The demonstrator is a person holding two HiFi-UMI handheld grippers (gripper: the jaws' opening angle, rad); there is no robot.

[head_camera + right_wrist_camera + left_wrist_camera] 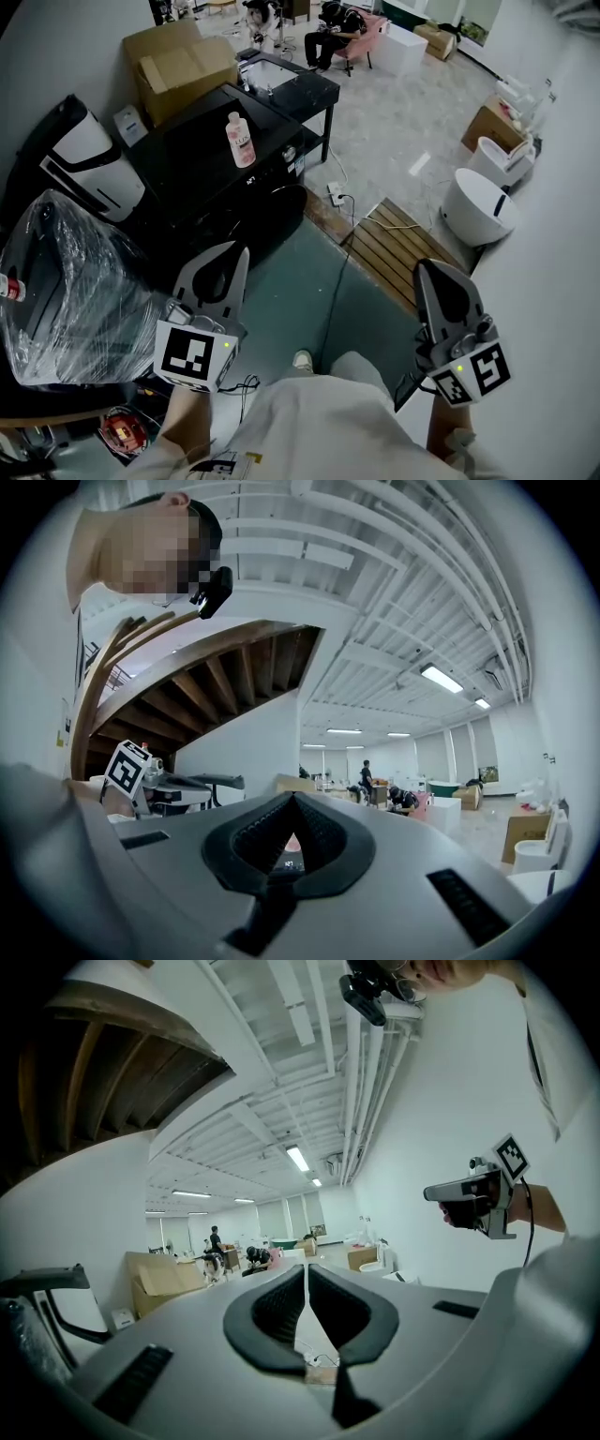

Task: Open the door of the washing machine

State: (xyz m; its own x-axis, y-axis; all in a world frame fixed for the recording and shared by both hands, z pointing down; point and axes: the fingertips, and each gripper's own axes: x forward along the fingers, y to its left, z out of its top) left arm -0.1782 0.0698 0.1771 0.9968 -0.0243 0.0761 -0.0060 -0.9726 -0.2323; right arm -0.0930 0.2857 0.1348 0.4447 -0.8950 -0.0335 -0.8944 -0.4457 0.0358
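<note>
Ribbed black pads are pressing together, nothing between them, on the left gripper and the right gripper. The boxy, glossy black washing machine is standing ahead of the left gripper, with its door lost in shadow. Only the head view is showing it clearly, a pink bottle upright on top.

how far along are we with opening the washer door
Done: nothing yet. The door on the dark front of the washing machine looks shut, though it is hard to make out. In hand: nothing. The left gripper and the right gripper are both shut and empty, held level, short of the machine. Left: reach the door, grip it and pull it open.
</note>
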